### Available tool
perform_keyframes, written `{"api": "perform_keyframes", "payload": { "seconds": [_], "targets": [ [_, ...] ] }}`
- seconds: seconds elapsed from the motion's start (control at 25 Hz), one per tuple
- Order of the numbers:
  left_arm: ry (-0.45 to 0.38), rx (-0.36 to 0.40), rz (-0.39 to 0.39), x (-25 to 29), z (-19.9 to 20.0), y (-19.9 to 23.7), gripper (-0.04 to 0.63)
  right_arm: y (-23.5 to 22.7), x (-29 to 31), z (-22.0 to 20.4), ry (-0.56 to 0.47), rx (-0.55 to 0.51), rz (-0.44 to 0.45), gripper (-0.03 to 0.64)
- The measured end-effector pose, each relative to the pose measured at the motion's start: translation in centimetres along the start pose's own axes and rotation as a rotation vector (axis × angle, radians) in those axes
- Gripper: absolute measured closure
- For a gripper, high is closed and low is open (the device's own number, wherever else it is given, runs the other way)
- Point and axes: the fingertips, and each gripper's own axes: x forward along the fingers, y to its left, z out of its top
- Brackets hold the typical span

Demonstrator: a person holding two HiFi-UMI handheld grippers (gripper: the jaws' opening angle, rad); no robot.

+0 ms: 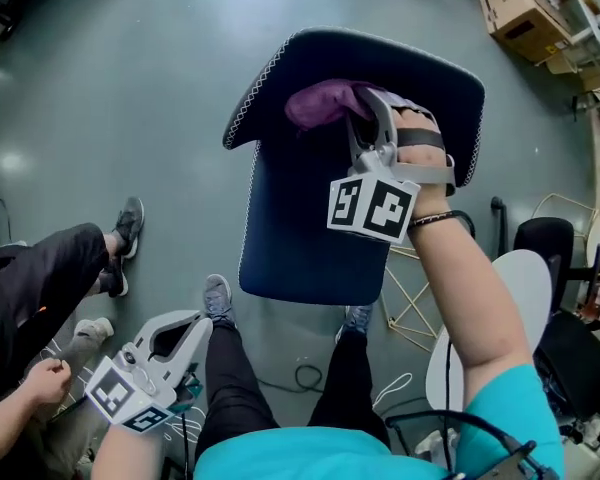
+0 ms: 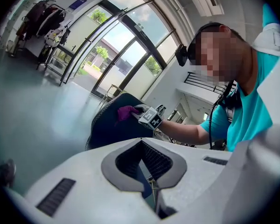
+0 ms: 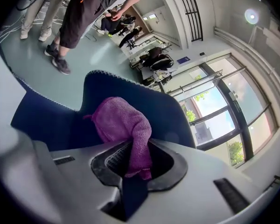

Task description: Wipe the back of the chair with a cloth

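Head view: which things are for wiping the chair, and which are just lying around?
For the job: purple cloth, dark blue chair, right gripper pinching the cloth.
Just lying about: cardboard box, floor cable, black chair, left gripper held low with nothing in it.

Straight ahead of right gripper [image 1: 366, 103]: chair [image 1: 300, 238], cloth [image 1: 318, 103] pressed against it. Past its rim, bare floor [image 1: 130, 88]. Off to the right, near: black chair [image 1: 545, 243], white table [image 1: 525, 288]. Left of left gripper [image 1: 204, 320]: bystander's legs [image 1: 60, 268]; open floor ahead.
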Motion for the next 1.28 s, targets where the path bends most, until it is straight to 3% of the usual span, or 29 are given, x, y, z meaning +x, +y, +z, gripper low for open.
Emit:
{"api": "perform_keyframes", "payload": {
  "seconds": [0.32,0.6,0.76,1.0,1.16,1.28],
  "targets": [
    [0.053,0.042,-0.086,6.6,0.3,-4.9,0.606,-2.5,-4.5,-15.4,0.192,0.022,-0.03,0.541],
    [0.069,0.055,-0.12,9.5,0.2,-7.1,0.606,-3.7,-6.2,-17.5,0.194,0.064,-0.046,0.541],
    [0.051,0.036,-0.102,8.3,-0.4,-5.9,0.606,-3.0,-6.2,-12.5,0.087,0.089,-0.031,0.541],
    [0.012,0.017,-0.037,3.1,-1.5,-2.6,0.606,3.7,-4.9,2.4,-0.16,0.024,0.074,0.541],
    [-0.026,0.001,0.017,-1.4,-1.7,0.7,0.606,6.6,-1.6,9.5,-0.205,-0.017,0.102,0.541],
    [-0.041,-0.01,0.037,-4.1,-1.7,2.9,0.606,7.0,0.8,11.5,-0.18,-0.026,0.089,0.541]
  ]
}}
